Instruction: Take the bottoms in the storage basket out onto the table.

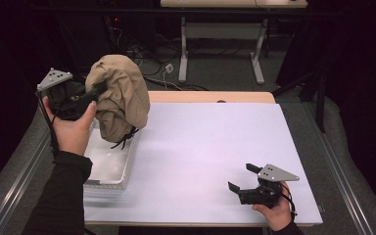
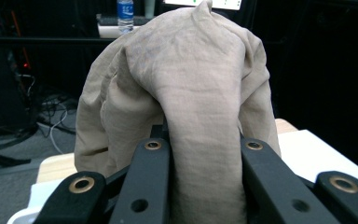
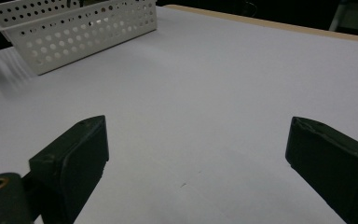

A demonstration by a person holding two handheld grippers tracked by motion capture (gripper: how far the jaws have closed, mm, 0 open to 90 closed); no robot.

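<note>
Only the white basket (image 1: 108, 166) at the table's (image 1: 215, 147) left edge blocks passage.

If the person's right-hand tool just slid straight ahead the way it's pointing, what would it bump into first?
Probably nothing soon: the right tool, jaws open, points across the bare white table. The white perforated basket sits far off and to one side, so it likely misses it, though depth is hard to judge.

High view overhead, forward-down; tongs views close, sharing white table (image 1: 210, 147)
</note>
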